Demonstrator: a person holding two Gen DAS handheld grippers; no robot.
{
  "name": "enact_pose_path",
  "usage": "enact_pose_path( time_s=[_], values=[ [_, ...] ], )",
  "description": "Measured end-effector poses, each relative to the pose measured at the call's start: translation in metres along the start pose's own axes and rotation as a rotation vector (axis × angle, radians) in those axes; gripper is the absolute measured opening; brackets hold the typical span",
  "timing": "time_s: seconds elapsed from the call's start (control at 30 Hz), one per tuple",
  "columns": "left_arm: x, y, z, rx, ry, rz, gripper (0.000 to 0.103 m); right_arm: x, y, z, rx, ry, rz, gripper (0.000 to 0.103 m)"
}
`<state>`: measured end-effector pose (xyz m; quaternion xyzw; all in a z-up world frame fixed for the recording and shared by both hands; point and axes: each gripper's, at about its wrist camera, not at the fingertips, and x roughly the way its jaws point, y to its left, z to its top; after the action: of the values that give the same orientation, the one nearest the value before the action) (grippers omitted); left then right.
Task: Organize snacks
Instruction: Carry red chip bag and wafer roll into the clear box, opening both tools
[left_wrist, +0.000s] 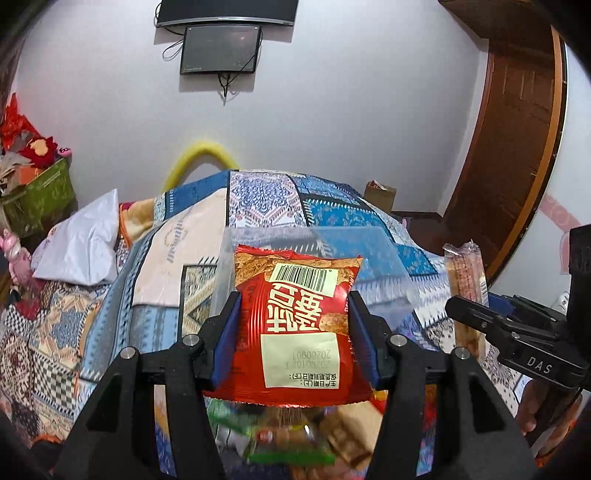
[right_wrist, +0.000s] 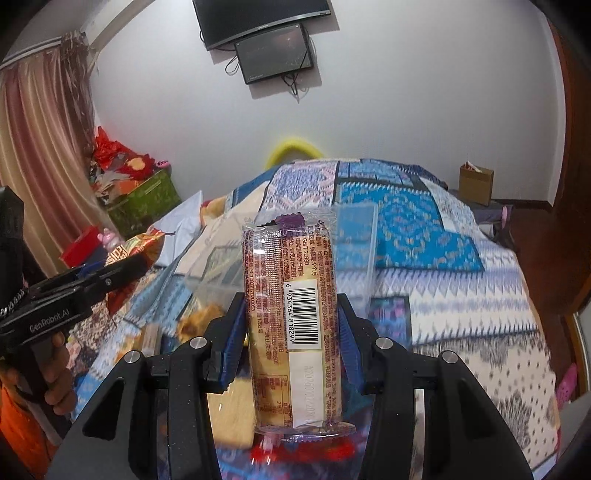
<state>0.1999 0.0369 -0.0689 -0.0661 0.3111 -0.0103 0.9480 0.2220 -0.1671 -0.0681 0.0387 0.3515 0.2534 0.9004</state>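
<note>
A red snack bag (left_wrist: 295, 325), barcode side up, sits clamped between the blue pads of the left claw (left_wrist: 293, 306), lifted above the bed (left_wrist: 332, 206). A long clear-wrapped cake pack (right_wrist: 291, 325) stands upright in the right claw (right_wrist: 291, 314), which is clenched on its sides. Just beyond both packs lies a clear plastic bin (left_wrist: 384, 266), its walls blurred against the patterned blue quilt. Beneath the left claw, near the bottom edge, a blurred heap of other snacks (left_wrist: 295, 435) rests on the bed. To the left lies a white pillow (left_wrist: 81, 240), and farther left a green box (left_wrist: 37, 199) piled with red items. On the far wall hang two dark screens (left_wrist: 221, 50). A wooden door (left_wrist: 517, 147) stands to the right.
</note>
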Motion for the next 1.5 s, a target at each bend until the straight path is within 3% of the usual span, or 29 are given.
enact_pose_path(
  time_s=[0.37, 0.97, 1.17, 1.3, 1.5],
  values=[
    [0.064, 0.002, 0.025, -0.003, 0.020, 0.036, 0.055, 0.056, -0.009, 0.037, -0.023, 0.023, -0.035, 0.043],
    [0.164, 0.013, 0.016, 0.007, 0.207, 0.066, 0.055, 0.142, -0.028, 0.037, -0.037, 0.215, -0.079, 0.043],
    [0.164, 0.010, 0.013, 0.033, 0.220, 0.089, 0.057, 0.138, -0.023, 0.035, -0.068, 0.212, -0.089, 0.043],
    [0.148, 0.006, 0.017, 0.047, 0.195, 0.071, 0.067, 0.127, -0.021, 0.036, -0.061, 0.202, -0.055, 0.043],
    [0.116, 0.007, 0.022, 0.050, 0.169, 0.063, 0.067, 0.100, -0.016, 0.035, -0.063, 0.173, -0.027, 0.043]
  ],
)
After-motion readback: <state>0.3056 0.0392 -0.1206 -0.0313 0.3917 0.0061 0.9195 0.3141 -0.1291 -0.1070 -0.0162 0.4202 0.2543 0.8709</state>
